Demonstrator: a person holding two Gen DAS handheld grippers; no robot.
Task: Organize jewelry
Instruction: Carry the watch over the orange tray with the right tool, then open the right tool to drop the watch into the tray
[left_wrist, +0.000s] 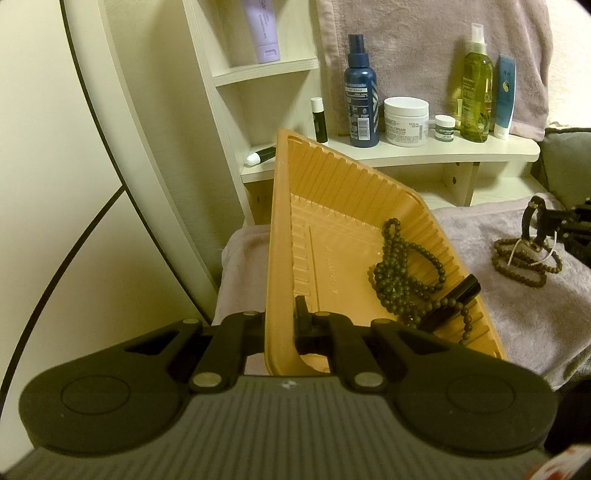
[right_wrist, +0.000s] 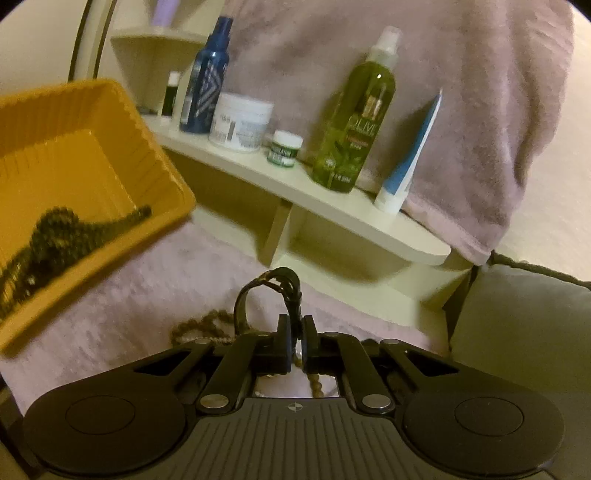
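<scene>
Presently catalogued, largest first:

Orange tray (left_wrist: 332, 206): centre of the left wrist view, tipped so its right edge sits low; long axis runs from the lower middle of the frame toward the upper middle. Thin ribbed plastic, judged light and slightly flexible; best held by the rim.

Left gripper (left_wrist: 280, 321): clamped on the tray's near rim, one finger outside the wall, one inside.

Right gripper (right_wrist: 294, 341): lower centre of the right wrist view, fingers pinched on a dark bracelet (right_wrist: 271, 291), with a thin cord apparently caught between them too.

Dark bead strand (left_wrist: 402, 273): heaped in the tray's low right side, one tail trailing toward the near corner. Limp, judged light, will slide and drape; no fixed axis.

Brown bead strand (left_wrist: 524, 260): right of the left wrist view, on the lilac towel (left_wrist: 461, 236), partly beneath the bracelet. Soft, loose, likely to tangle; a white string crosses it.

Dark bracelet: loop stands upright, arching above the fingertips; appears stiff enough to hold its shape. Judged light; gripped at one side of the loop.

Black cylinder (left_wrist: 452, 301): in the tray's lower right, lying aslant, upper end toward the right rim. Rigid, smooth, may roll.
</scene>
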